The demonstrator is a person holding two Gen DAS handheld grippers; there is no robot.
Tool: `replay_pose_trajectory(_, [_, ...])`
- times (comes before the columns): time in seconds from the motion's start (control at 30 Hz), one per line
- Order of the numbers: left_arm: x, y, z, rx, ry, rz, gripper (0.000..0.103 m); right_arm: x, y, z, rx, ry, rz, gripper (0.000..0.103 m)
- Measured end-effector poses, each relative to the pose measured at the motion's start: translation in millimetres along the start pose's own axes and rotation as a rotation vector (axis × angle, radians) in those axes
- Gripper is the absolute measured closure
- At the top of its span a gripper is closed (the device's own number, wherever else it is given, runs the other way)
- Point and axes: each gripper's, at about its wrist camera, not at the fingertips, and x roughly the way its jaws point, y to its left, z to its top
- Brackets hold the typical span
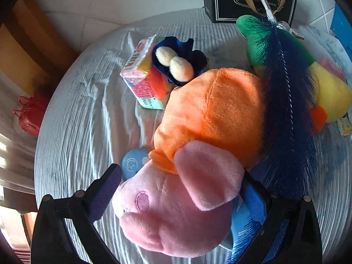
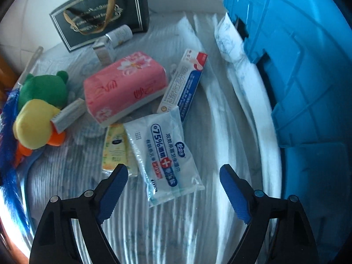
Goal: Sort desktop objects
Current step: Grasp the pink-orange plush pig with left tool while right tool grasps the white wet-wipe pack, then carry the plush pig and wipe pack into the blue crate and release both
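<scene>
- Left gripper (image 1: 176,200): fingers straddle the pink head of the plush pig (image 1: 198,154), which lies on the striped table cloth (image 1: 77,121). Left pad looks just clear of the cheek, right pad is hidden behind the ear, so you can't call it clamped yet.
- Feather wand (image 1: 283,101) is draped over the pig's orange body. Close on the head only and lift slowly so the wand slides off.
- Small carton (image 1: 143,77) sits just beyond the pig's feet; keep clear of it.
- Right gripper (image 2: 173,189): fingers wide, holding nothing, over the near end of the wet wipes pack (image 2: 162,156).
- Blue crate (image 2: 297,66) stands at the far right, probably the drop target. Pack is flat and slippery, so come low and pinch across its width.
</scene>
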Motion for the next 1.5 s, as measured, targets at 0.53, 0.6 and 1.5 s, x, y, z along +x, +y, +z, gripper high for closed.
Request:
replay_pose_trajectory(0.53, [-14, 12, -16, -0.198, 0.017, -0.054, 0.030, 26, 10, 8, -0.075, 0.050, -0.005, 0.052])
replay_pose_trajectory(0.6, [-31, 15, -25, -0.228, -0.013, -0.035, 0.030, 7, 12, 5, -0.079, 0.011, 0.000, 0.053])
replay_pose_trajectory(1.5, [-361, -162, -15, -0.078, -0.731, -0.259, 0.030, -328, -61, -92, 0.005, -0.750, -0.041, 0.052])
